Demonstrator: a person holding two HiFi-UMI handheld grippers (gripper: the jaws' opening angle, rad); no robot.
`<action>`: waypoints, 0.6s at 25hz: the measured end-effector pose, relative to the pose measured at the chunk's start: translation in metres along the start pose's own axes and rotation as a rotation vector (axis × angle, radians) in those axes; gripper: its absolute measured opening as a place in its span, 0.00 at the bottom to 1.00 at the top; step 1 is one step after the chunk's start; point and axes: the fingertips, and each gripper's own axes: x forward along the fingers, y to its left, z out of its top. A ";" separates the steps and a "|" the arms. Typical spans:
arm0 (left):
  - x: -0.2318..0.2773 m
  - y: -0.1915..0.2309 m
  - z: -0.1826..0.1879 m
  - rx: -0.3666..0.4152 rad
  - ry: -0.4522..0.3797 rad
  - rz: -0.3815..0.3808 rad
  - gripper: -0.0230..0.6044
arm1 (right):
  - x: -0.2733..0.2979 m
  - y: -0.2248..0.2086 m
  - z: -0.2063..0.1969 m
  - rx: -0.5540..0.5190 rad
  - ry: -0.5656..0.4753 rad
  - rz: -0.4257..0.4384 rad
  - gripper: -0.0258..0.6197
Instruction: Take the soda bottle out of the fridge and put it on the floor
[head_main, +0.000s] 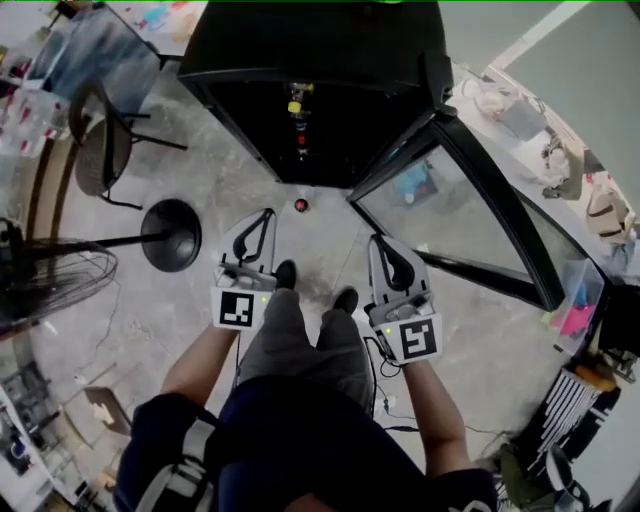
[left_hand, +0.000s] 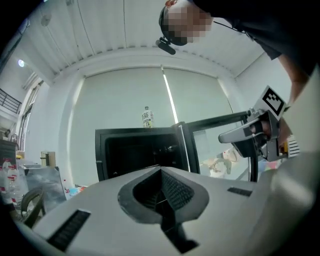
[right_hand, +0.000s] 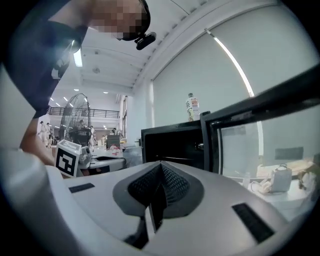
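In the head view the black fridge (head_main: 310, 60) stands with its glass door (head_main: 455, 215) swung out to the right. Bottles (head_main: 297, 105) show inside it. A red-capped bottle (head_main: 300, 205) stands upright on the floor just in front of the opening. My left gripper (head_main: 266, 217) and right gripper (head_main: 379, 242) are held side by side over the floor, nearer to me than that bottle; both are shut and empty. The left gripper (left_hand: 161, 170) and right gripper (right_hand: 160, 164) point level at the fridge (left_hand: 137, 150), which has a bottle (left_hand: 146, 117) on top.
A chair (head_main: 100, 140), a round stand base (head_main: 170, 235) and a floor fan (head_main: 50, 280) are at the left. The open door edge reaches far out on the right. The person's shoes (head_main: 285, 273) are between the grippers. Cluttered tables line the room's sides.
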 end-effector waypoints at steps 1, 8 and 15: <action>0.002 0.001 0.015 -0.005 -0.008 -0.002 0.07 | -0.002 -0.003 0.015 -0.001 -0.009 -0.011 0.07; -0.009 0.007 0.089 -0.026 -0.044 0.025 0.07 | -0.029 -0.013 0.087 -0.007 -0.029 -0.058 0.07; -0.024 0.020 0.144 -0.019 -0.039 0.013 0.07 | -0.045 -0.012 0.140 -0.010 -0.016 -0.113 0.07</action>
